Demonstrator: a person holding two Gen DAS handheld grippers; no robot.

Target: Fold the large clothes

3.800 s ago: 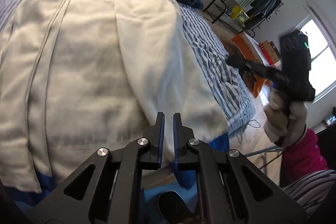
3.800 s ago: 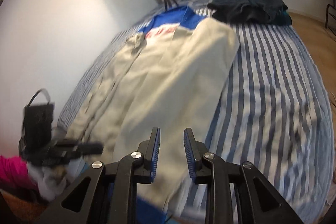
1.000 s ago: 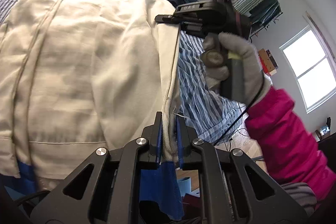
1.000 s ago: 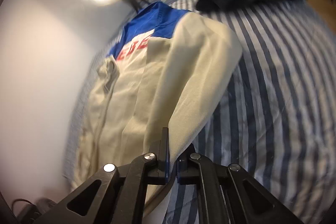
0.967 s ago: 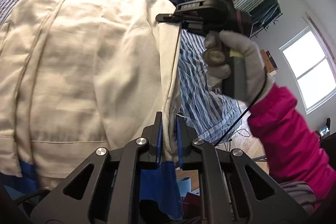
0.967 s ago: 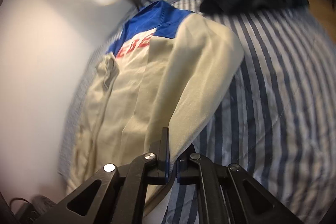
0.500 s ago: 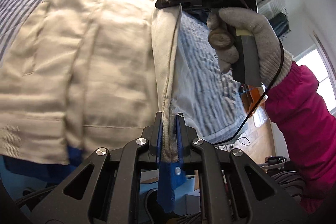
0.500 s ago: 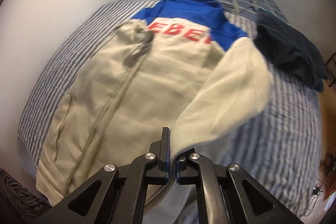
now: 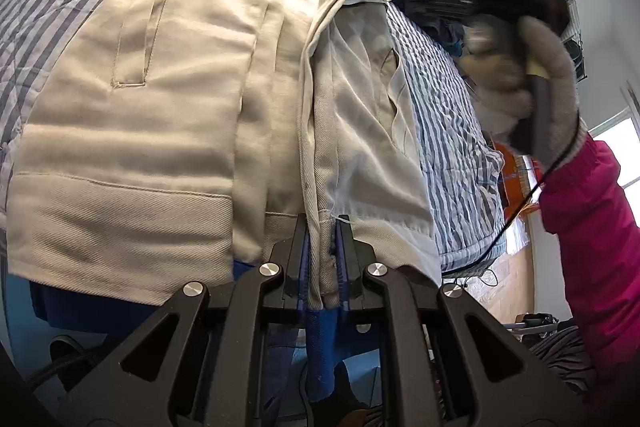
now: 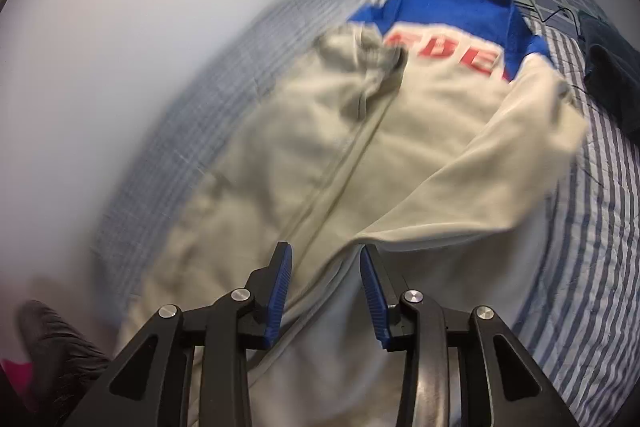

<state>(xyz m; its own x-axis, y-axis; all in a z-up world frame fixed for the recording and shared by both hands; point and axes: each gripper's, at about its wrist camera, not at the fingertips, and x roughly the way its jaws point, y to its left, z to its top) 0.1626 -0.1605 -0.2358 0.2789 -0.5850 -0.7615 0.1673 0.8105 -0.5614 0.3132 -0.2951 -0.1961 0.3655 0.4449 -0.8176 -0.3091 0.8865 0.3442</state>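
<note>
My right gripper (image 10: pixel 324 287) has just been opening; its blue pads stand apart over the jacket (image 10: pixel 320 167), pressing on nothing, the cloth lying under the gap rather than pinched. My left gripper (image 9: pixel 323 255) is clamped narrow on the jacket's bottom hem at the front edge, cloth bunched between the pads.

The cream jacket with the blue collar lies spread along the striped bed (image 10: pixel 600 207), collar at the far end. The side panel I was carrying now lies turned in over the body, lining showing in the left view. I'd call that the first lengthwise fold just landing.

Left to do, as I judge it: let go on the left, smooth it, turn in the other side, then fold hem to collar. The dark clothes (image 10: pixel 612 75) beyond haven't been folded either.
</note>
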